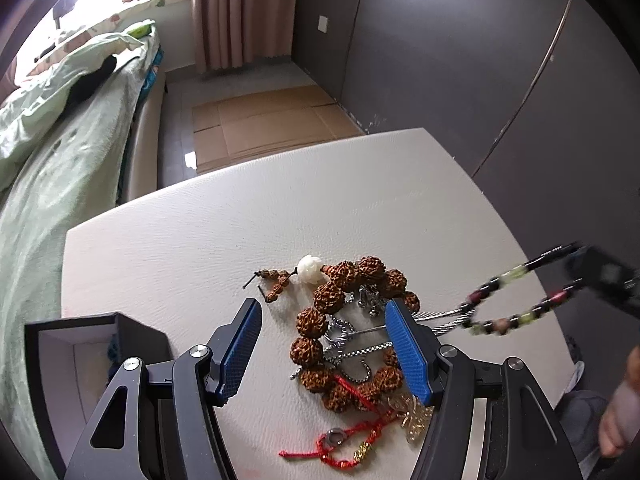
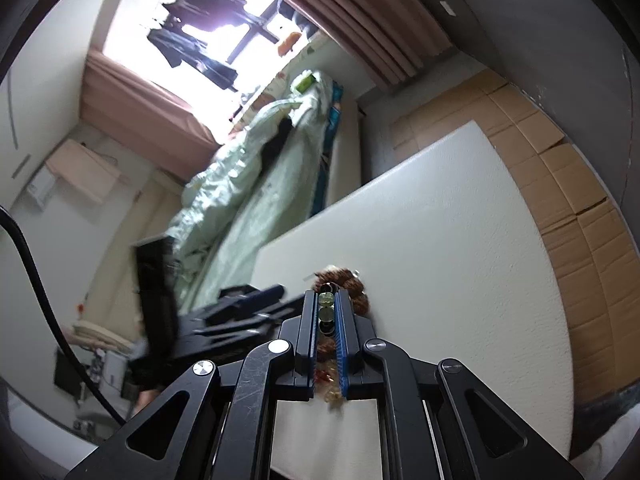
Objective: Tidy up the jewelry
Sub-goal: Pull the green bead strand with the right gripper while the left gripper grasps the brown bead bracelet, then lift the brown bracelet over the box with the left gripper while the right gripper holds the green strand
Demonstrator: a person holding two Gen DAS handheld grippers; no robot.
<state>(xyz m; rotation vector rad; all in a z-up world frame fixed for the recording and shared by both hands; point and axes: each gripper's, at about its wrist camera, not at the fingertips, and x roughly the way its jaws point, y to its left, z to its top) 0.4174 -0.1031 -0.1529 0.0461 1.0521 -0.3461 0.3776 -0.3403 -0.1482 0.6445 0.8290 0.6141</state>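
Left gripper [image 1: 324, 344] released, its two blue ribbed pads astride the jewelry heap on the white textured table [image 1: 200, 240]: one red knotted cord bracelet [image 1: 344, 440], one loop of knobbly brown seed beads [image 1: 340, 320] with a single white carved flower bead [image 1: 310, 269], and several silver chains [image 1: 352, 344]. Left of it, one open black box [image 1: 72, 360] with a pale lining. Right gripper [image 2: 328, 312] clenched on one dark-and-green beaded bracelet [image 1: 504, 300], hanging stretched off the table beside the heap.

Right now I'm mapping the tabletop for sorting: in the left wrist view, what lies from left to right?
Black box → white flower bead → brown seed-bead bracelet → dark-and-green bead bracelet, held by the right hand-held gripper.
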